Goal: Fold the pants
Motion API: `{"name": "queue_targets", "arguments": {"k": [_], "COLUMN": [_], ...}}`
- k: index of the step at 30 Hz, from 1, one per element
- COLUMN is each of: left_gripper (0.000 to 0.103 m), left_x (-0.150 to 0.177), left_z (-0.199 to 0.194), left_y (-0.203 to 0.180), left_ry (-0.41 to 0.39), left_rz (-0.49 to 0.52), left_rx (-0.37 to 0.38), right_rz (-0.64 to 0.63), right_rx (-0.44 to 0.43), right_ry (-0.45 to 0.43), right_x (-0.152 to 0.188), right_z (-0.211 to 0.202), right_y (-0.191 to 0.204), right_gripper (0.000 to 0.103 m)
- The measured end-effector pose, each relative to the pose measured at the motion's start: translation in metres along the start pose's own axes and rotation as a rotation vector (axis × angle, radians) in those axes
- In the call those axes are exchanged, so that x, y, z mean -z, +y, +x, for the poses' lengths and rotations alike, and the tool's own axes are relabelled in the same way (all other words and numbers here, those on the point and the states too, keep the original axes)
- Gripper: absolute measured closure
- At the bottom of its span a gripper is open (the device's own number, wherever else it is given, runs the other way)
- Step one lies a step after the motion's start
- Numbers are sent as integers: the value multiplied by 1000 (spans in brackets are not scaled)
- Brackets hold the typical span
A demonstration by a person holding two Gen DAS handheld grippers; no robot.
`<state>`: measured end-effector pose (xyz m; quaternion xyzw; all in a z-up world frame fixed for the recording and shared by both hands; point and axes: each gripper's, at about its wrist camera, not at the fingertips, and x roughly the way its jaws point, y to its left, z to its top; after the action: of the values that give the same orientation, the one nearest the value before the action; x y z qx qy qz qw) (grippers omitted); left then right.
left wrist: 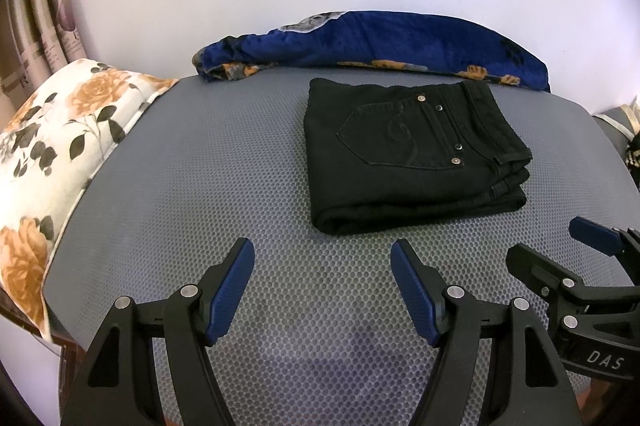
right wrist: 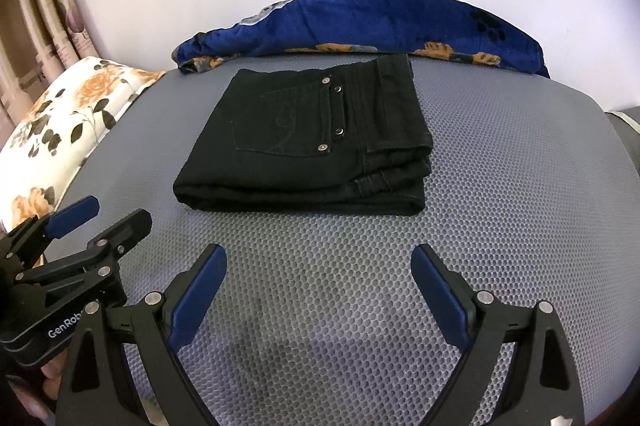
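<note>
Pants lie on the grey mat, already folded into a neat black stack with the pocket on top. Both the left gripper and the right gripper hang just in front of the stack, jaws wide and holding nothing. Folding looks done, so the next move is likely just to pull both hands away

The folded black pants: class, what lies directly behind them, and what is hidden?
A blue floral blanket lies behind the pants, against the wall; whatever is behind it is covered.
</note>
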<state>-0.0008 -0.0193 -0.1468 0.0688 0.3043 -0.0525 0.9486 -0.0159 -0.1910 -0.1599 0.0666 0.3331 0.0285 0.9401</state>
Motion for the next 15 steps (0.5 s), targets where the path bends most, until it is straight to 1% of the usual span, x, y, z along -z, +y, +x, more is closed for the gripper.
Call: {"name": "queue_targets", "arguments": {"k": [9, 15], "left_gripper": [32, 32], "left_x": [0, 0], "left_z": [1, 2], "left_y": [0, 0], "left_ry": [1, -1], "left_rz": [6, 7], "left_rx": [-5, 4], "right_rz": [0, 1], "right_rx": [-1, 0], "right_ry": [11, 13], "right_x": [2, 2], "right_z": [3, 4], "right_y": [0, -1], "right_gripper": [11, 11]}}
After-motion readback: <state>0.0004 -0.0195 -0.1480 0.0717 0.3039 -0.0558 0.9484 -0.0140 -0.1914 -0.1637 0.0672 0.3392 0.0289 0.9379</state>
